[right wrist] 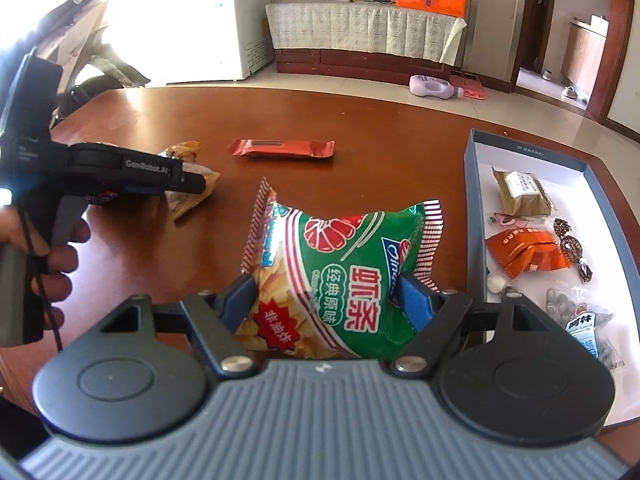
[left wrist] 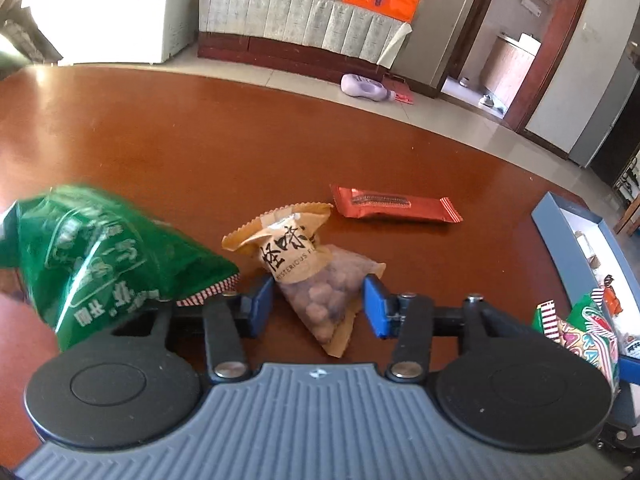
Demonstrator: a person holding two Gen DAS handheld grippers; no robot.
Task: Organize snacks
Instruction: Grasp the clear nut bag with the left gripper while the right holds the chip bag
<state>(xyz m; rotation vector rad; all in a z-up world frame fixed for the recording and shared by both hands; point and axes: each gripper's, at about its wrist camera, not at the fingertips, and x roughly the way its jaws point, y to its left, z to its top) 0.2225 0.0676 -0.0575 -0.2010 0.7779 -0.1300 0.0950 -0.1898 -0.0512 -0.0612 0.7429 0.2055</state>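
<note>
On the table point(right wrist: 360, 120), the snack bar point(right wrist: 282, 148) is lying toward the far edge, the nut pouch point(left wrist: 316, 276) sitting nearer, left of the chip bag point(right wrist: 340, 280); the box point(right wrist: 474, 184) is sitting along the right edge, holding several snacks.

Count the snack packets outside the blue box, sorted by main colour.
Green: 2, the blurred bag and the prawn cracker bag
Tan: 1, the nut pouch
Red: 1, the bar wrapper
Total: 4
</note>
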